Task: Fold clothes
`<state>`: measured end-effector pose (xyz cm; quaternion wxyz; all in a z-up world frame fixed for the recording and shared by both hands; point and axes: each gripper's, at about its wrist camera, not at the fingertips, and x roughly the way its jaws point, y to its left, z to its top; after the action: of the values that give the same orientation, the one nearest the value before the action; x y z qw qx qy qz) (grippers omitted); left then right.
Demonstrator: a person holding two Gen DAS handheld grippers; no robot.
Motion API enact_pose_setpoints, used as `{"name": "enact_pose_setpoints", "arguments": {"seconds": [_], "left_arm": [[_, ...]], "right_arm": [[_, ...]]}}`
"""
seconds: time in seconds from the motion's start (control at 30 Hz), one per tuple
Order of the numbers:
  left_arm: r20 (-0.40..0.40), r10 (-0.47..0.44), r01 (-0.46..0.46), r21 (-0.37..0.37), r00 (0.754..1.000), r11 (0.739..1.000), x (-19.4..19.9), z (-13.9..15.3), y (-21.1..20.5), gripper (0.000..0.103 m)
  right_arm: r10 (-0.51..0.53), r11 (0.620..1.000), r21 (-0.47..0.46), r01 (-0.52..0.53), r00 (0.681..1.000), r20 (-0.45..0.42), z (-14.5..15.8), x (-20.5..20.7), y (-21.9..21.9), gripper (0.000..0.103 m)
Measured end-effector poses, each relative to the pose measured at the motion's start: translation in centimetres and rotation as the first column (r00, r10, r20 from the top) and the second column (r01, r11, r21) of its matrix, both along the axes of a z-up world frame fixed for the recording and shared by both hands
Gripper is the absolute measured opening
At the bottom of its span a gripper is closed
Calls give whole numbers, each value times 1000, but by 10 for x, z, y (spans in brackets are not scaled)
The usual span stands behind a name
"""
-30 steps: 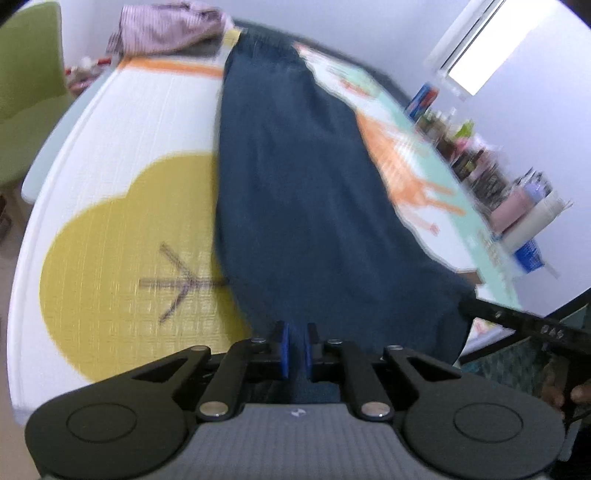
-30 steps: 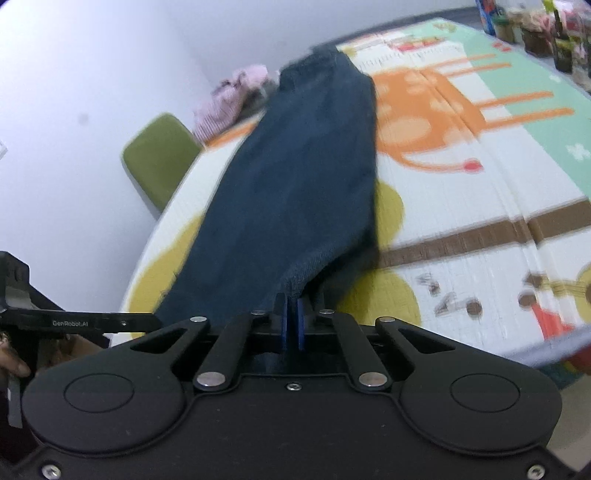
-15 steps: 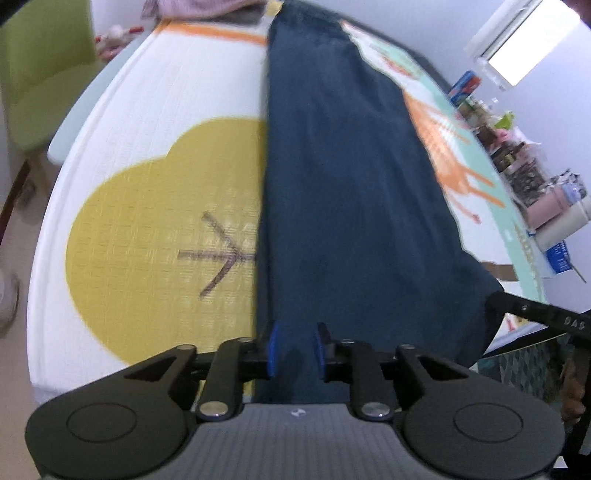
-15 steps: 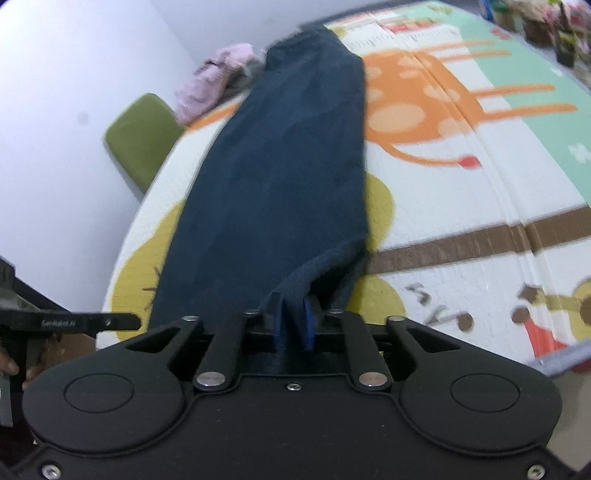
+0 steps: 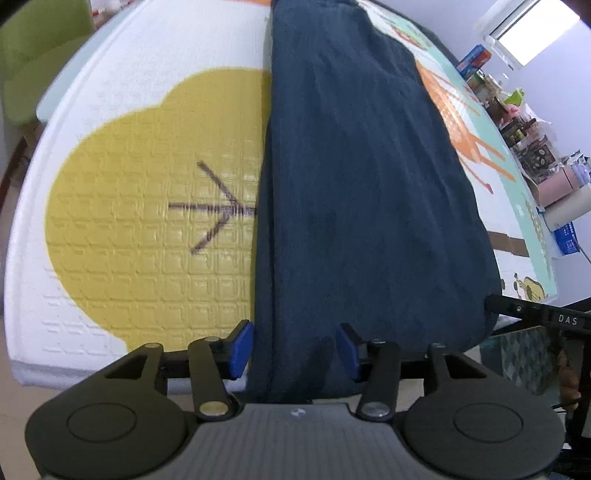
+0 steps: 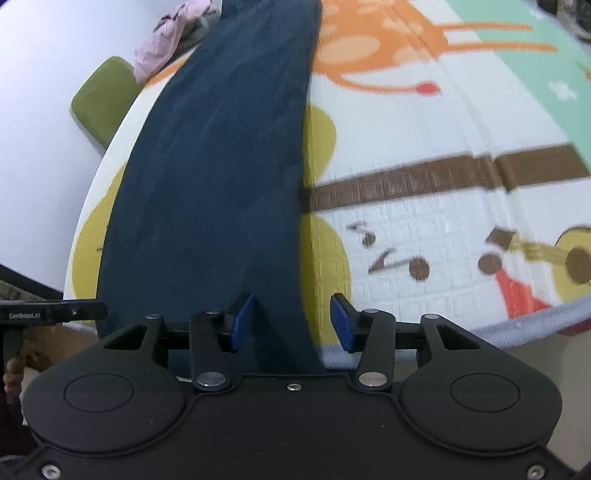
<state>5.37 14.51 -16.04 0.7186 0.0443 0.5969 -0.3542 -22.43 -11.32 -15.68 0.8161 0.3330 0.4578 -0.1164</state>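
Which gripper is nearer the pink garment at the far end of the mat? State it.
Left, by a small margin. The pink garment lies left of the dark trousers, the side where the left gripper works; the right gripper stands at the trousers' opposite edge.

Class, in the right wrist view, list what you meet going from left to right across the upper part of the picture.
Green chair → pink crumpled garment → dark blue garment → orange animal print on the mat → mint-green part of the mat.

patterned play mat (image 5: 147,110), dark blue garment (image 5: 351,166) lying lengthwise
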Motion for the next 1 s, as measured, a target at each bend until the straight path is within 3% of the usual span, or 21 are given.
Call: {"name": "enact_pose_setpoints", "arguments": {"seconds": [0.13,0.43,0.53,0.67,0.87,0.97,1.0], "left_arm": [[-32,-7,7,-26,999,1000,2,-2,0,59],[-59,-44,42,-47,997,998,1,-1,-2,60],[-119,-28,15,-105,992,994,6,-4,1,60],[-104,-31,23,-76,994,997,6,-8,-4,58],[-98,-44,40,-40,994,998,6,-10,-18,59],[-88,-60,56,-49,994,997,2,-6,-19,50],[-90,-64,59,-57,994,997,1,-5,-18,41]], "right_arm": [[22,996,87,-26,999,46,-8,-4,-2,46],[108,989,96,-115,991,73,-5,13,19,56],[128,985,108,-137,988,86,-5,19,23,56],[130,983,120,-140,987,90,-6,27,24,56],[105,989,100,-109,993,45,-16,33,27,49],[106,991,78,-110,993,50,-14,34,31,35],[113,990,74,-117,992,58,-13,33,33,32]]}}
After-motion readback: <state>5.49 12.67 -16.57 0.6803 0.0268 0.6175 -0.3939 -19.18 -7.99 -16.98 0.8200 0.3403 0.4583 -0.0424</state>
